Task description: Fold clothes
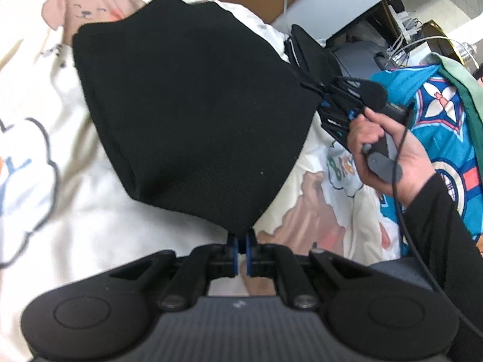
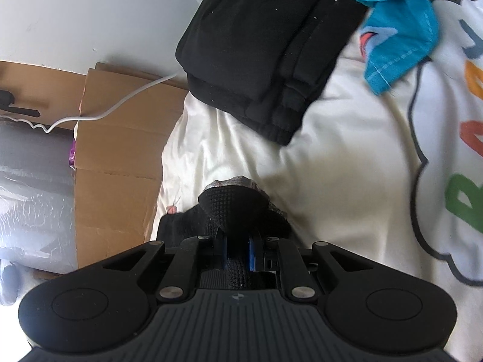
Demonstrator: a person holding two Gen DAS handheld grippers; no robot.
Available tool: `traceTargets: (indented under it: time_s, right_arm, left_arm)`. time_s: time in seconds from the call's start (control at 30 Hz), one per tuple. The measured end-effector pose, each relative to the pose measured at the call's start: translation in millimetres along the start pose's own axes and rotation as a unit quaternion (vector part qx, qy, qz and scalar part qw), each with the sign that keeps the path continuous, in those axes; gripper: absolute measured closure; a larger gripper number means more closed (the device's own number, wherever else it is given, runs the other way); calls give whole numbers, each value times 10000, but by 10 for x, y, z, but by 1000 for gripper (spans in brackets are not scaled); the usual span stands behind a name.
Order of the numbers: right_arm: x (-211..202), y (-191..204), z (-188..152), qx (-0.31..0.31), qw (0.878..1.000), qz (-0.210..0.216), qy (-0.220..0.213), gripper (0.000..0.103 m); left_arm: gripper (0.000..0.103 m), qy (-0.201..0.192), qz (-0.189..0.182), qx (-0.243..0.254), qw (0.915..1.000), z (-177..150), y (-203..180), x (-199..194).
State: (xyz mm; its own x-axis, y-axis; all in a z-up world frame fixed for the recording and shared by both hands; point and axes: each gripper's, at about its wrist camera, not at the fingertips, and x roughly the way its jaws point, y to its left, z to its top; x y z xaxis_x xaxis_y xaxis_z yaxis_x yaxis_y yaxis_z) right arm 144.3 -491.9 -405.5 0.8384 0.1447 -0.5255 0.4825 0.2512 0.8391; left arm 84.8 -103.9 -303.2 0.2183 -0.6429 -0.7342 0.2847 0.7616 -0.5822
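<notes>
The black garment (image 1: 193, 111) hangs stretched over the cartoon bedsheet (image 1: 60, 211), with 2 corners pinched: the left gripper (image 1: 241, 252) nearly pressed together on 1, the right gripper (image 2: 238, 253) clamping a bunched wad. The left's bite looks pretty thin, so a tug could probably slip it and wreck the fold.

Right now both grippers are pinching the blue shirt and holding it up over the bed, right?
Not quite. Both grippers are pinching, but it is the black garment, not the blue shirt, which lies off to the side on the bed. The left wrist view shows the left gripper and right gripper each clamped on the black cloth.
</notes>
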Motion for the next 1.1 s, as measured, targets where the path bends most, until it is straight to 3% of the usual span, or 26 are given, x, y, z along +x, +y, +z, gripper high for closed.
traceTargets:
  time_s: [0.3,0.4,0.57,0.77,1.1]
  right_arm:
    - [75,19,136,116,9998,32,-141,89]
    - [75,4,145,187,9996,-102,-188,84]
    - [26,-33,154,310,9988,-165,-339,74]
    - [-189,-98,188,339,9961,-258,-767,67]
    - [-502,-234,65,482,9957,-288,-740,64]
  left_arm:
    - [99,157,-216,-216,9994,-79,-182,312]
    - [98,494,-224,-348,9979,-123,-180,434]
    - [100,916,-115,27,9957,-246,-201,417]
    - [99,1051,192,280,9939,-171,-103,228]
    - [94,1038,925,1098,9842,289,4,-283]
